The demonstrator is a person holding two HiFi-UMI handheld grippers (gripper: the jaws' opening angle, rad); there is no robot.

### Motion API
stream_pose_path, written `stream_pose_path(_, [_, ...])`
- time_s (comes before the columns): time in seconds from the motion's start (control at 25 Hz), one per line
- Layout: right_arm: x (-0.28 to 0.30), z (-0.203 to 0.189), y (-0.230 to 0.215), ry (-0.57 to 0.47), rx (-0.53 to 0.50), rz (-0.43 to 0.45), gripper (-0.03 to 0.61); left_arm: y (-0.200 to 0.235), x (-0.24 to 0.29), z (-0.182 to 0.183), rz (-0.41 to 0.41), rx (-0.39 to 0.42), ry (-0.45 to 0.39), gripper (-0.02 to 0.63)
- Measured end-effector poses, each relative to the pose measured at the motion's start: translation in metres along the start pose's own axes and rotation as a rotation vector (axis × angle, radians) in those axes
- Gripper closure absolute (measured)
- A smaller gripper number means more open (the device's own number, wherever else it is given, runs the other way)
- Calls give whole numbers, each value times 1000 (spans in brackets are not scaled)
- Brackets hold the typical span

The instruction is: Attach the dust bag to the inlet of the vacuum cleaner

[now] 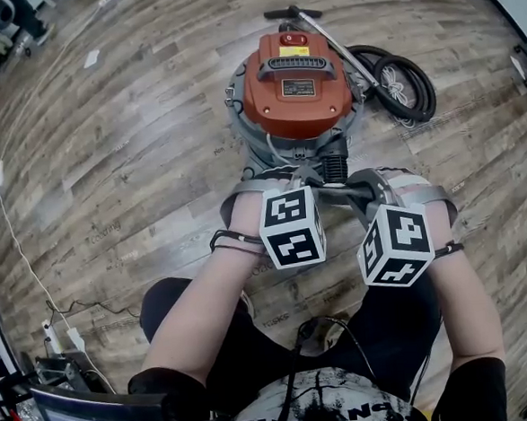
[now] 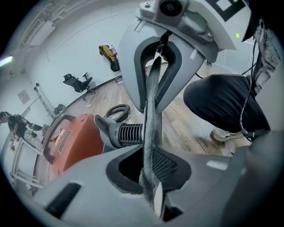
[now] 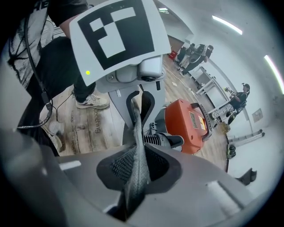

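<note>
Down in the lower middle of the head view, the left claw (image 2: 151,189) and the right claw (image 3: 133,186) face each other. Each is pinched narrow on the grey mesh dust bag (image 2: 152,111), which runs as a taut strip between them. Just beside the strip sits the black ribbed inlet (image 2: 128,133) of the orange-topped vacuum cleaner (image 1: 292,82). It stands on the wooden floor (image 1: 131,124), its hose (image 1: 403,78) coiled at upper right.
</note>
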State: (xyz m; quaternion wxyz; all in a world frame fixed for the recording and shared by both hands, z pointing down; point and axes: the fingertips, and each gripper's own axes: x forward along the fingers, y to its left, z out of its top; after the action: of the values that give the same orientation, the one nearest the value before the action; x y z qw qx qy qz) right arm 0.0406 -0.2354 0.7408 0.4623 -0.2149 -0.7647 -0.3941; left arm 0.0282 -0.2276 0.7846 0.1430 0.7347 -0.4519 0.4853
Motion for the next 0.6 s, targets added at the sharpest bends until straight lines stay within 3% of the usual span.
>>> stream_pose_path(0.2, [-8, -5, -4, -34, 37, -19, 531, 1, -11, 8, 10, 7, -18, 574])
stream_pose_path(0.6, [26, -25, 0, -66, 97, -48, 537, 6, 11, 0, 39, 20, 30, 581])
